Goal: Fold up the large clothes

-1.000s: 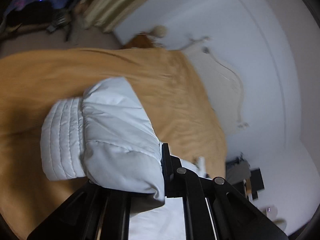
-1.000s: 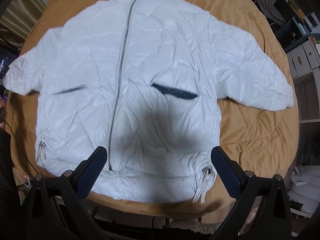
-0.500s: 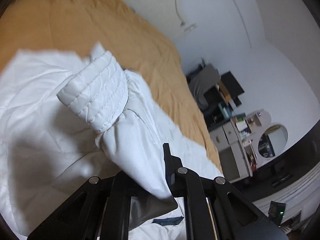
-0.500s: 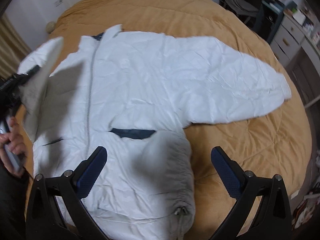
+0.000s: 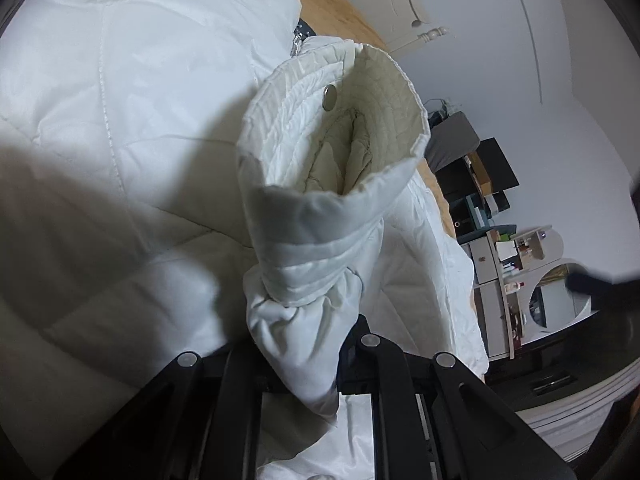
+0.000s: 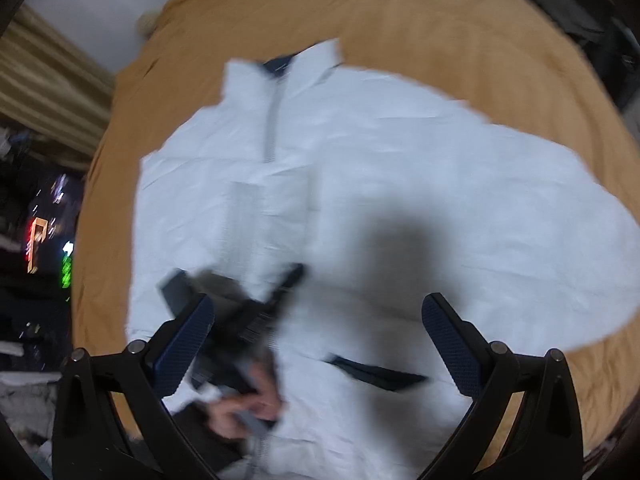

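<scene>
A white puffer jacket (image 6: 440,168) lies front up on the orange bed cover (image 6: 400,20), zip closed, collar at the far end. My left gripper (image 5: 308,344) pinches one sleeve just behind its snap-button cuff (image 5: 332,160); its jaws are opening while the cloth is still between them. That sleeve (image 6: 268,216) now lies across the jacket's chest. In the blurred right wrist view a hand (image 6: 248,404) holds the left gripper low over the jacket. My right gripper (image 6: 316,320) hovers open above the jacket's lower front, with nothing between its fingers.
Striped curtains (image 6: 48,80) hang beyond the bed's left side. Shelves with boxes (image 5: 492,200) and a white dresser with a round mirror (image 5: 520,264) stand past the bed's right side. A dark pocket opening (image 6: 376,372) shows on the jacket front.
My left gripper carried the sleeve from the bed's side inward and down over the jacket body. My right gripper, still open, shifted across the jacket, and its view is now blurred.
</scene>
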Demonstrator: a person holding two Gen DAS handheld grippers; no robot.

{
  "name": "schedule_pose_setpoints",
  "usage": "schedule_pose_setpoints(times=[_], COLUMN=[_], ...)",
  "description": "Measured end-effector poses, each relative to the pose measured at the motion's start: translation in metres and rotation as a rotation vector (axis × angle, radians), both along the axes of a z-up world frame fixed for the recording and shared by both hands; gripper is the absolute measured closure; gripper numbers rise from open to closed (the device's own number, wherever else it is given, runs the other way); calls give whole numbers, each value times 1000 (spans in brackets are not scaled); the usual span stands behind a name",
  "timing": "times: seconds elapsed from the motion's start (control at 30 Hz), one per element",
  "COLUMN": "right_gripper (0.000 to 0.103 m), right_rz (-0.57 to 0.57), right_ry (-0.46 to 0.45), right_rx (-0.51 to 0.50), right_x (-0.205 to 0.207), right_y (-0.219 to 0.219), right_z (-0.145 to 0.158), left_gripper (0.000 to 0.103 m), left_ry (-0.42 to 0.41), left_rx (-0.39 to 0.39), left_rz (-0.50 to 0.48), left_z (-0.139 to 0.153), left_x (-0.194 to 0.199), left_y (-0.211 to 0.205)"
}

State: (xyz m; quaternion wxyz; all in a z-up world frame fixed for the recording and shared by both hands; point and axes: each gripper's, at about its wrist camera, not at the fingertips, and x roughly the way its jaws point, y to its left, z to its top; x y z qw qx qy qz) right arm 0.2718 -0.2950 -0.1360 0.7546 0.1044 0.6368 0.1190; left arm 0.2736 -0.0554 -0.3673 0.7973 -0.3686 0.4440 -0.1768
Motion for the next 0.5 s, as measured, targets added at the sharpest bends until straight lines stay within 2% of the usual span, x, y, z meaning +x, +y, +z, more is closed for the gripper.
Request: schedule_pose_setpoints(times=[0.07,0.1,0.23,0.27,0.3,0.33,0.37,0.47,0.5], right_gripper=[0,1,9,34,70,83,93,96,97], right_rz=[23,43,101,122,139,143,116,26,-5], right_ry=[68,90,130,144,165,194,219,207,194], right_rx=[27,8,-132,-154,-154,-161,-163,-56,-40], right_x=[26,39,69,72,76,77,77,71,69], right_y=[40,61,112,117,120,118,111,69,51], right_z=[-20,-33,-80,-90,-102,-113,-119,-114,-109], left_gripper=[91,91,91,91,91,91,91,90,89], left_ry=[-2,-5,-8,-8,-4,5,23,110,114], left_rx=[-2,-3,-8,-12,-15,-20,-28,-61,-72], left_rz=[-3,-4,-11,-11,-12,-18,-31,-114,-145], left_z=[5,6,12,12,12,12,13,24,32], left_x=[0,-4,-5,-7,-5,-5,-4,-4,-6], left_y=[-12,-13,0,-1,-1,0,1,10,16])
